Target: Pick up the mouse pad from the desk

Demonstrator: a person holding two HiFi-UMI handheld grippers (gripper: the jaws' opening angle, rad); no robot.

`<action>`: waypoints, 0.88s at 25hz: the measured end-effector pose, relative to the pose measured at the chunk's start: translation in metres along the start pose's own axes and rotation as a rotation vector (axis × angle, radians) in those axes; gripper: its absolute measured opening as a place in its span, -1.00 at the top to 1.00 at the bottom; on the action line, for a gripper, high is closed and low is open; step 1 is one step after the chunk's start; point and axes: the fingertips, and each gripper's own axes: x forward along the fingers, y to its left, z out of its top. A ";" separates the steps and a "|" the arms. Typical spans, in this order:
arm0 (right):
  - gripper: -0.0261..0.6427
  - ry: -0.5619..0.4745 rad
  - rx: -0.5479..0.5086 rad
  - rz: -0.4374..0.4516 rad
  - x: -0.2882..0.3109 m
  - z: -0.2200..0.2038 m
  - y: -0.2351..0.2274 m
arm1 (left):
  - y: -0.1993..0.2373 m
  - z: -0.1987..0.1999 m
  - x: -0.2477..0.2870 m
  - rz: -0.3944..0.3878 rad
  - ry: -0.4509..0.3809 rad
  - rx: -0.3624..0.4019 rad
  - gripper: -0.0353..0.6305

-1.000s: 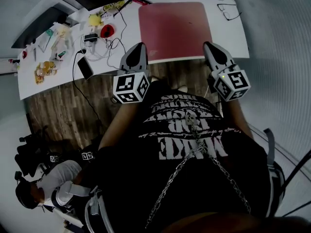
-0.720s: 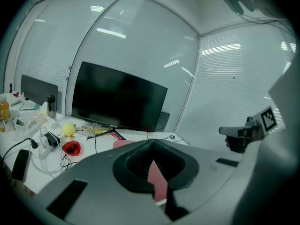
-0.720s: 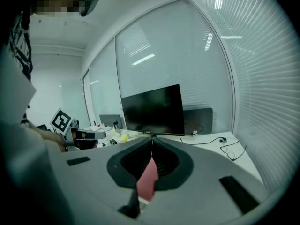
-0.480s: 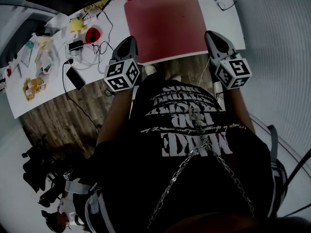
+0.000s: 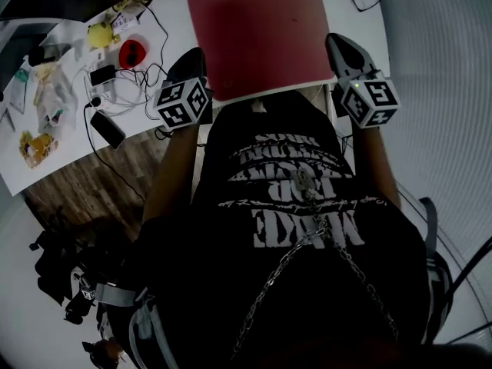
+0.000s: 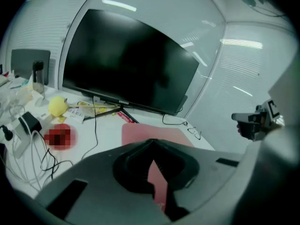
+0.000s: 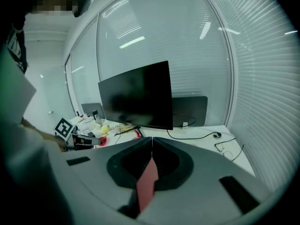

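Red mouse pad between both tongs

Your head camera looks steeply down past your chest onto the desk, while the cameras on your left gripper and right gripper sit low, facing the monitor along their jaws; all three share the mouse pad.
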 end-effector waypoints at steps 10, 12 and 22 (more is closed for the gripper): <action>0.92 0.287 -0.017 0.031 0.082 -0.097 -0.100 | 0.056 -0.067 0.056 0.191 0.146 -0.113 0.87; 0.84 0.352 -0.026 0.037 0.096 -0.120 -0.122 | 0.058 -0.078 0.068 0.205 0.195 -0.122 0.71; 0.24 0.664 0.064 0.062 0.137 -0.223 -0.180 | 0.075 -0.116 0.103 0.355 0.405 -0.041 0.22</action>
